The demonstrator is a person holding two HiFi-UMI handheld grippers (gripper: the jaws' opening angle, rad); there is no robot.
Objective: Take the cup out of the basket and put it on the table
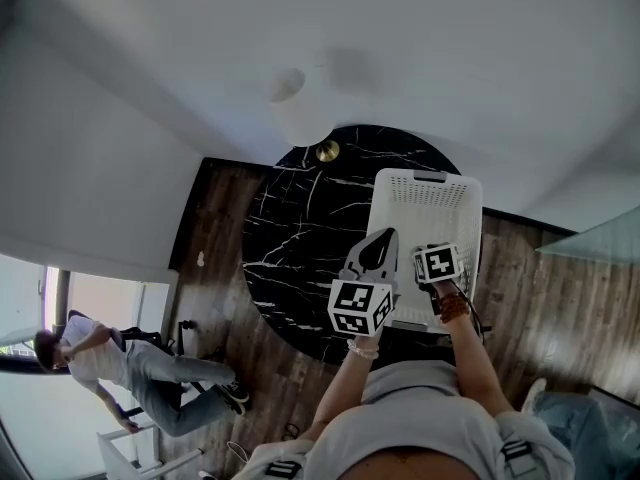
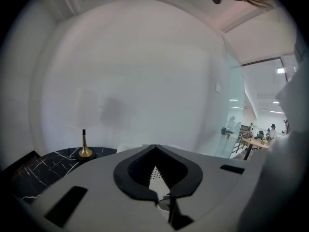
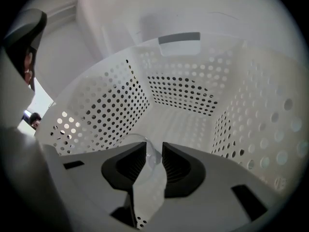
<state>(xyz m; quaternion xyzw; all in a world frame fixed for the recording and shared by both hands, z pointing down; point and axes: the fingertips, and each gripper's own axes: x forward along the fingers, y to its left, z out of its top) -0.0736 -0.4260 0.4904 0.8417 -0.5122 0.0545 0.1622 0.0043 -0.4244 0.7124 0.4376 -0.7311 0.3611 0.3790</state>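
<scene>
A white perforated basket [image 1: 425, 180] stands on the right part of a round black marble table [image 1: 300, 228]. My right gripper [image 3: 153, 151] reaches down inside the basket [image 3: 178, 88], shut on the thin wall of a clear cup [image 3: 131, 140] low near the basket floor. The head view shows only this right gripper's marker cube [image 1: 438, 263] over the basket; the cup is hidden there. My left gripper [image 1: 378, 244] hovers beside the basket's left wall. In its own view the left gripper [image 2: 154, 149] is shut, tips meeting, holding nothing.
A lamp with a white shade [image 1: 300, 108] and brass foot [image 1: 327, 151] stands at the table's far edge, its foot [image 2: 85, 151] also in the left gripper view. Wooden floor surrounds the table. A person [image 1: 120, 363] crouches at the lower left.
</scene>
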